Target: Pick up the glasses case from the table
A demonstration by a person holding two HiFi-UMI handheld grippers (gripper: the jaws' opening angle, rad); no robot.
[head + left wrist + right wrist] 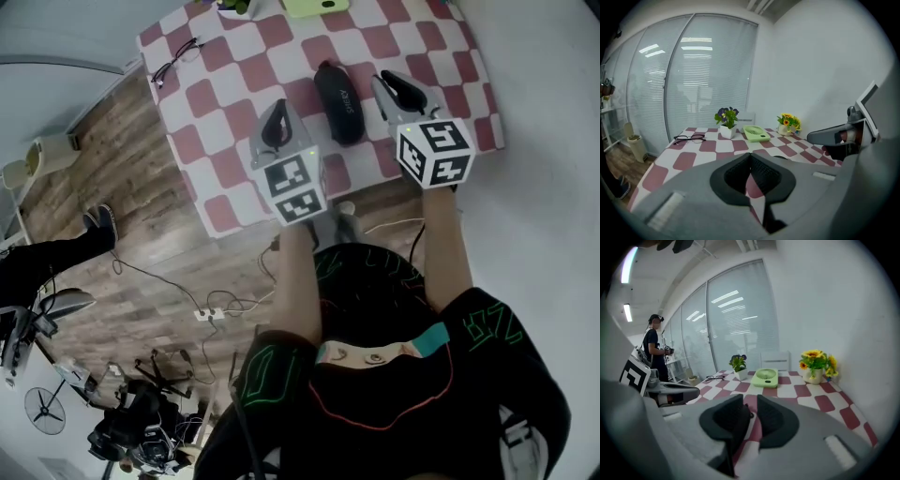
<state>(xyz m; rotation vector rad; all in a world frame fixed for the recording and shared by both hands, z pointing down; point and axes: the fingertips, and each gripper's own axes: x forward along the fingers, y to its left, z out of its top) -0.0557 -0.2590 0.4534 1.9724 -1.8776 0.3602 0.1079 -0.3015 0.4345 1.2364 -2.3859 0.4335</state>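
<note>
The black glasses case (339,101) lies lengthwise on the red-and-white checked table (225,103), near its front edge and between my two grippers. My left gripper (278,112) hovers just left of the case, apart from it. In its own view the left gripper (750,157) has its pads meeting at the tip with nothing between them. My right gripper (390,84) hangs just right of the case. In its own view the right gripper (752,401) shows a narrow gap between the pads, with only tablecloth behind it.
A pair of spectacles (175,58) lies at the far left corner. A green fan (756,133), a purple-flowered pot (726,121) and a yellow-flowered pot (815,364) stand along the far edge. A person (655,345) stands by the windows. Cables (211,309) trail on the floor.
</note>
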